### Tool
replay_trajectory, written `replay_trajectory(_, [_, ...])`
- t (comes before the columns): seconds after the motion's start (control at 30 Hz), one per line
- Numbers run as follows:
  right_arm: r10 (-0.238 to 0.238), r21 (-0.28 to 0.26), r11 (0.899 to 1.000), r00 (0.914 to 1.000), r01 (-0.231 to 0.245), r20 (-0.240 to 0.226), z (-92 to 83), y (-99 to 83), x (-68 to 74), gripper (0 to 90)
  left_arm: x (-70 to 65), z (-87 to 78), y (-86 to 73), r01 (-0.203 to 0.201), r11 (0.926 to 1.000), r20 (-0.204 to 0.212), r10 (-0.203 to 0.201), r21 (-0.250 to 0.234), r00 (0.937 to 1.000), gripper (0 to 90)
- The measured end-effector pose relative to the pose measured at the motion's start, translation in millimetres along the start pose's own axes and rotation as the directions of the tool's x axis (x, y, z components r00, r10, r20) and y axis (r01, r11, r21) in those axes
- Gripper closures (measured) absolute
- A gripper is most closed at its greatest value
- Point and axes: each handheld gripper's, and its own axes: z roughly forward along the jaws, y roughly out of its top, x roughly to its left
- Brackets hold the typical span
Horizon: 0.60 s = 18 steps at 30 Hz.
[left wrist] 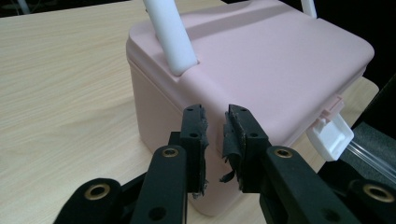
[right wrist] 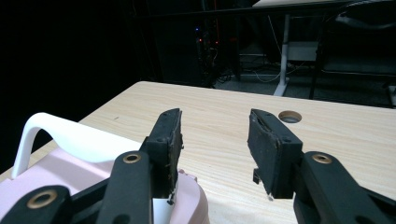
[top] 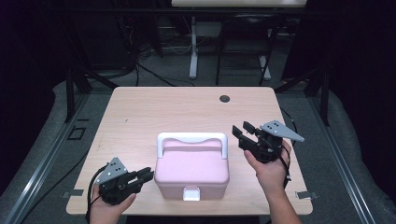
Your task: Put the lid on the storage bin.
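A pink lidded box [top: 191,170] with a white carry handle [top: 191,139] standing upright and a white front latch [top: 191,193] sits on the wooden table near its front edge. My left gripper [top: 148,176] is at the box's left front corner, and its jaws stand slightly apart with nothing between them. The left gripper view has that gripper [left wrist: 215,114] just short of the box [left wrist: 261,60] corner, below the handle [left wrist: 170,37] and left of the latch [left wrist: 331,133]. My right gripper [top: 243,130] hovers open to the right of the handle. In its own view the right gripper [right wrist: 215,126] holds nothing.
The table [top: 140,116] has a round cable hole [top: 224,98] at the back. Bare wood lies behind and to both sides of the box. Beyond the table stand a desk leg [top: 193,51], cables and dark frames on the floor.
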Motion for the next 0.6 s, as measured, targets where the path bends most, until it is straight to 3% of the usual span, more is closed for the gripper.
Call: replay_trajectory(0.6, [0.003, 0.0, 1.0, 1.0, -0.003, 0.001, -0.1, -0.1, -1.0, 53.5, 7.6, 5.9, 31.3, -0.003, 0.9995, -0.009, 0.002, -0.032, 1.0, 73.2])
